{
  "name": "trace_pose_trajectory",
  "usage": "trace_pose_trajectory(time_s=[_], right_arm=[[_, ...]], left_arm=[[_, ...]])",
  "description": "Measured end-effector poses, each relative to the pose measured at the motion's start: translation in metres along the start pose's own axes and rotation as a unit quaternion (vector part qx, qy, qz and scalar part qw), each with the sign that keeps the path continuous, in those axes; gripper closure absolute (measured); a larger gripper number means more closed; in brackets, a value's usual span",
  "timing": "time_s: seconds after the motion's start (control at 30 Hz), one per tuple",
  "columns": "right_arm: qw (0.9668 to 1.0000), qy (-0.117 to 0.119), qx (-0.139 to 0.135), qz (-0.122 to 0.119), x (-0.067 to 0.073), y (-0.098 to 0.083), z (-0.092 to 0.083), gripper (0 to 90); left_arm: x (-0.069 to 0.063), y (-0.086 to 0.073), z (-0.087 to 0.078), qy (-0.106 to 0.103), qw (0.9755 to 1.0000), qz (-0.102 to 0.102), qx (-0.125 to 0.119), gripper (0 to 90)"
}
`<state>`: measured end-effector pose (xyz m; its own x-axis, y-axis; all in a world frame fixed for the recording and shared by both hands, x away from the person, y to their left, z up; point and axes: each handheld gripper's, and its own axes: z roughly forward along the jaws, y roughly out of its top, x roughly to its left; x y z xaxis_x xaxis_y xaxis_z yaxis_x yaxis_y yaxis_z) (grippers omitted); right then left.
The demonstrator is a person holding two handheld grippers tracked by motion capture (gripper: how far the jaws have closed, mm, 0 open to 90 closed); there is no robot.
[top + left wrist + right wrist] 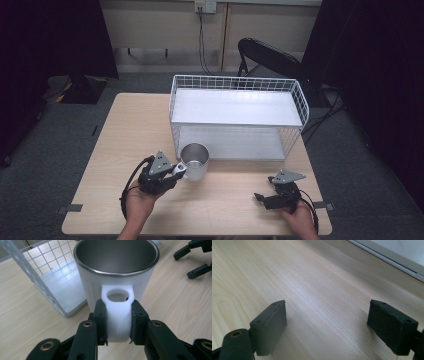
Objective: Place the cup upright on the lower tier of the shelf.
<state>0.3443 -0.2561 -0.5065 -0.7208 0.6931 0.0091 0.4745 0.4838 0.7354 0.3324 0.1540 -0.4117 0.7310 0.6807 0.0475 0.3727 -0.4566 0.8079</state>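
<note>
- Steel-lined white mug (116,270) stands upright on the wooden table (125,150), directly ahead of the left gripper (117,325) and just beside the front corner of the white wire rack (237,117).
- Left gripper: jaws narrowed onto the mug's white handle (117,312), one pad on each flat side. The handle's lower end is hidden between the jaws.
- Right gripper (327,327): jaws spread wide with bare table between them, nothing held. Its right jaw is cut off at the frame edge.
- High view: the right gripper (263,198) sits well to the right of the mug (195,161); both hands are partly cropped at the bottom edge.
- Mug interior: dark, so its contents cannot be made out.
</note>
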Motion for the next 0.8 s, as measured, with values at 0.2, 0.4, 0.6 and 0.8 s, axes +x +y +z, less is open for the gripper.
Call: trace_pose_trajectory(time_s=[0.2, 0.4, 0.6, 0.8], right_arm=[[1.0000, 0.000, 0.000, 0.000, 0.000, 0.000, 0.000, 14.8], [1.0000, 0.000, 0.000, 0.000, 0.000, 0.000, 0.000, 14.8], [1.0000, 0.000, 0.000, 0.000, 0.000, 0.000, 0.000, 14.9], [1.0000, 0.000, 0.000, 0.000, 0.000, 0.000, 0.000, 14.8]], left_arm=[[-0.001, 0.007, 0.006, 0.001, 1.0000, -0.003, -0.003, 72.0], [-0.002, 0.013, 0.012, 0.004, 0.9999, -0.006, -0.008, 71.9], [-0.002, 0.016, 0.017, 0.009, 0.9999, -0.009, -0.009, 72.0], [-0.002, 0.020, 0.025, 0.013, 0.9998, -0.010, -0.010, 72.0]])
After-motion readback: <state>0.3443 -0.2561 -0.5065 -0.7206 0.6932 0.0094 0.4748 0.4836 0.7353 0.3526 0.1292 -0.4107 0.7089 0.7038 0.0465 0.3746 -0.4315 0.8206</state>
